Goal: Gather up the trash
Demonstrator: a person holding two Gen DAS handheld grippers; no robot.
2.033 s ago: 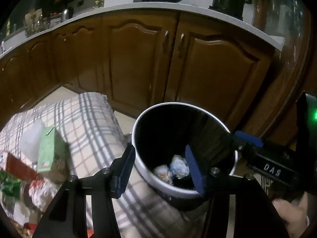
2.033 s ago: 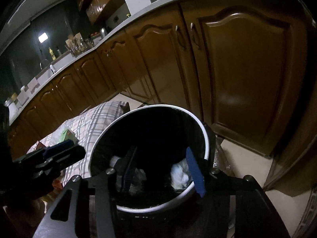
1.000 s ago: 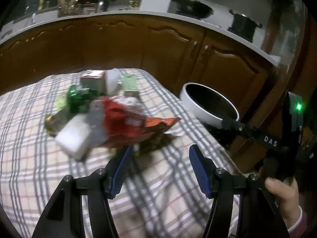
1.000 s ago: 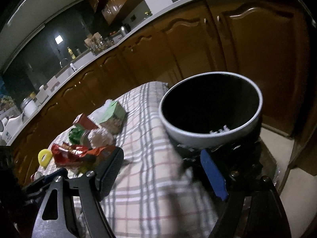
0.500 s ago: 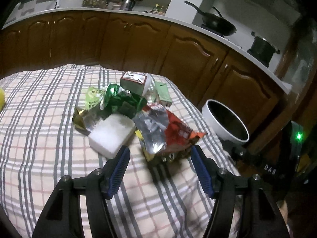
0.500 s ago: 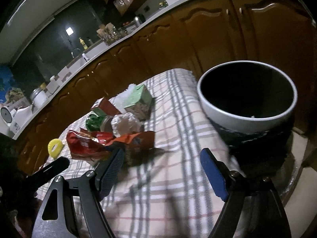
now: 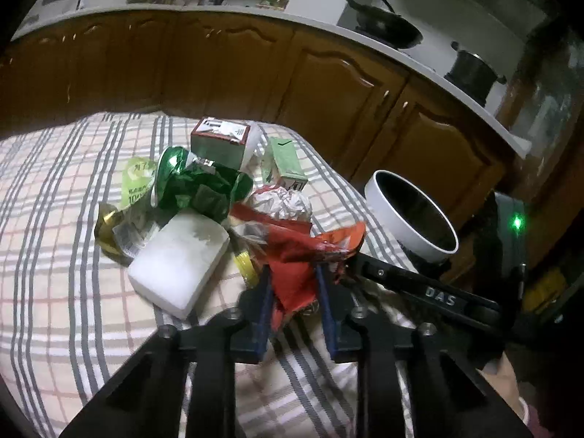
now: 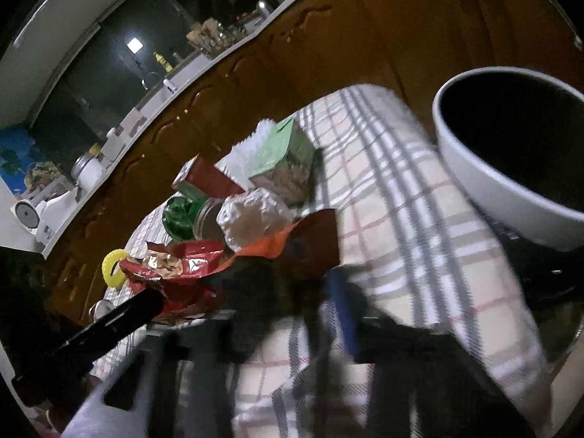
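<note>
A pile of trash lies on the plaid tablecloth [image 7: 54,255]. My left gripper [image 7: 294,288] is shut on the near corner of a red snack wrapper [image 7: 295,255]. Behind it lie a crumpled foil ball [image 7: 281,202], a green foil wrapper [image 7: 197,186], a white block [image 7: 179,262], a red-white carton [image 7: 221,142] and a green carton [image 7: 286,162]. The white trash bin [image 7: 408,215] stands off the table's right edge. My right gripper [image 8: 310,292] is blurred, its jaws narrowed at the wrapper's other end [image 8: 306,241]; whether it grips is unclear. The bin also shows in the right wrist view [image 8: 485,168].
Brown kitchen cabinets [image 7: 328,95] run behind the table under a white counter with a wok [image 7: 387,29] and a pot [image 7: 472,73]. A yellow ring [image 8: 113,266] lies on the cloth at the pile's far side.
Both grippers moved from over the bin to the pile. My left gripper went from wide open to shut on the red wrapper. The right gripper's jaws narrowed as it reached the wrapper.
</note>
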